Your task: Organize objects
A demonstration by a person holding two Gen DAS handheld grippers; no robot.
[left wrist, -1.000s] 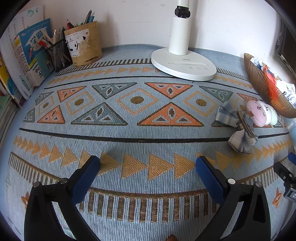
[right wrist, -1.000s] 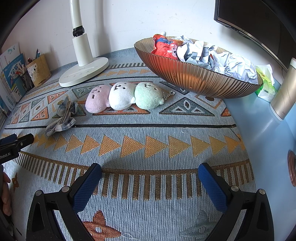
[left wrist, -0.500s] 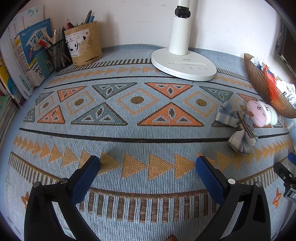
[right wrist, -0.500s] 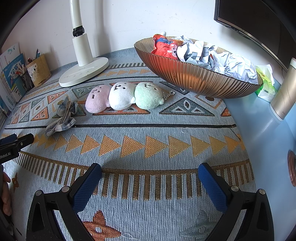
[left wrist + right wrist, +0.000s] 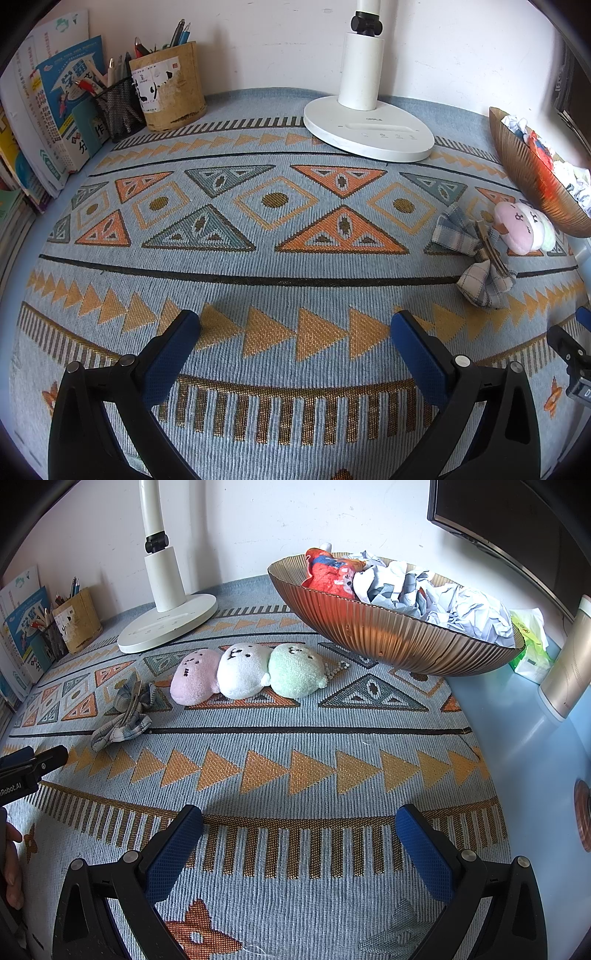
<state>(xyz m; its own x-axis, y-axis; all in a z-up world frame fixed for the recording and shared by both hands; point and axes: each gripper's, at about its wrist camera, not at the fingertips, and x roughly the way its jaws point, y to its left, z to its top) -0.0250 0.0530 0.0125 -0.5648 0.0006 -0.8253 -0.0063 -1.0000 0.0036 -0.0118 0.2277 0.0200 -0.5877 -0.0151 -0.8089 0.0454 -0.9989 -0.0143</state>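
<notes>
A plush toy of three joined balls, pink, white and green (image 5: 247, 672), lies on the patterned mat in front of a ribbed amber bowl (image 5: 388, 635); it also shows in the left wrist view (image 5: 517, 225). A plaid fabric bow clip (image 5: 123, 709) lies left of the plush, and shows in the left wrist view (image 5: 476, 258). My right gripper (image 5: 299, 838) is open and empty, low over the mat, well short of the plush. My left gripper (image 5: 295, 343) is open and empty over the mat's middle, left of the bow.
The bowl (image 5: 524, 173) holds crumpled paper (image 5: 436, 598) and a red toy (image 5: 328, 572). A white lamp base (image 5: 369, 125) stands at the back. Pen holders (image 5: 166, 85) and books (image 5: 44, 110) stand at the back left. A tissue pack (image 5: 532, 646) and a cylinder (image 5: 569, 664) stand at the right.
</notes>
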